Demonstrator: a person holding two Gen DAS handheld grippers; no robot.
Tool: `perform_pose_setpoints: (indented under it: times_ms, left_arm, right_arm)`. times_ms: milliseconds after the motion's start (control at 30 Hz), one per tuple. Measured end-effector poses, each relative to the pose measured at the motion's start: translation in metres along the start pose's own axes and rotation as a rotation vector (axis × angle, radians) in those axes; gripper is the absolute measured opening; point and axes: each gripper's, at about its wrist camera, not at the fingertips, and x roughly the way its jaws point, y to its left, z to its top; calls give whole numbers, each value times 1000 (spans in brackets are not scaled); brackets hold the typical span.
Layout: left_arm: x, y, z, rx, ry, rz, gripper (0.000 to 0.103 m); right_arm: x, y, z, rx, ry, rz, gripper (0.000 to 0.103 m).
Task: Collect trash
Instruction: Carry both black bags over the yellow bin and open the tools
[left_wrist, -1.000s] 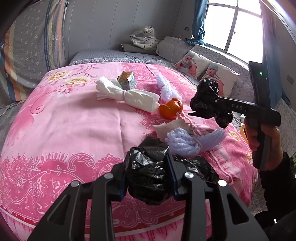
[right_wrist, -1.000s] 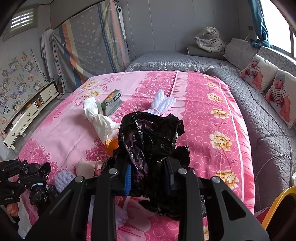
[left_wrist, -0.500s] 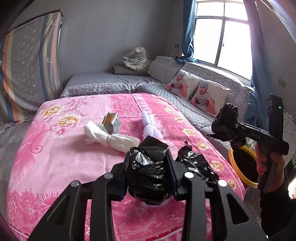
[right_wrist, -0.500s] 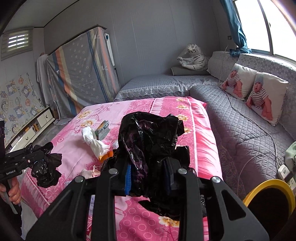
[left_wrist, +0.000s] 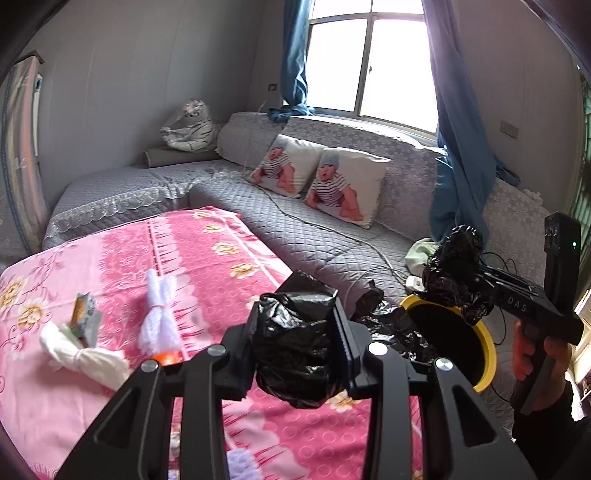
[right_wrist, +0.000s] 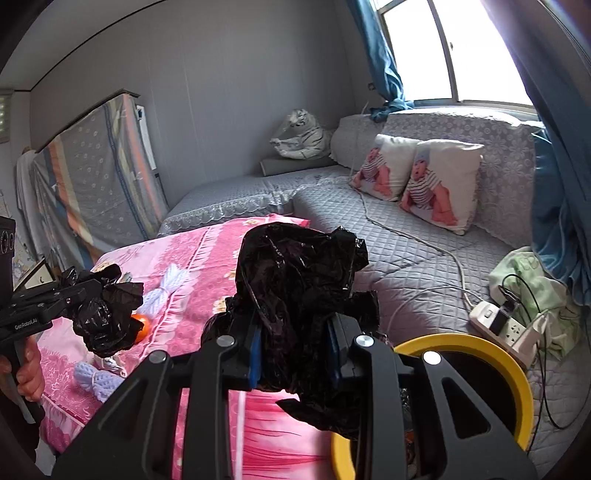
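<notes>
Each view is taken from a wrist-mounted fisheye, angled down along its own black gripper fingers, close over the pink floral bedspread (left_wrist: 229, 258). The grey quilted sofa (right_wrist: 406, 229), two baby-print white cushions (left_wrist: 321, 181) and round yellow-rimmed black bin (right_wrist: 480, 354) are shared. Each gripper is caught by the other's view.

On the bed (left_wrist: 207, 258): carton (left_wrist: 84, 317), tied cloth bundle (left_wrist: 83, 356), yarn skein (left_wrist: 160, 314). Bin (right_wrist: 491, 354) stands beside the bed, before my right gripper (right_wrist: 293, 354). Cushions (left_wrist: 325, 181) lie behind on the sofa (left_wrist: 314, 236).
</notes>
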Motion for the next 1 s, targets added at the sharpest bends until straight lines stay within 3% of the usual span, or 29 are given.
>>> perform_pose_setpoints:
  times_ms: [433, 633, 1000]
  left_arm:
    - [105, -124, 24, 146, 48, -215, 34]
    - [143, -154, 21, 138, 96, -256, 34]
    - [189, -179, 3, 136, 175, -255, 34]
  right_arm:
    - [-14, -99, -31, 140, 23, -242, 27]
    - [-15, -124, -45, 195, 59, -309, 27]
    - [-13, -151, -67, 251, 134, -397, 28]
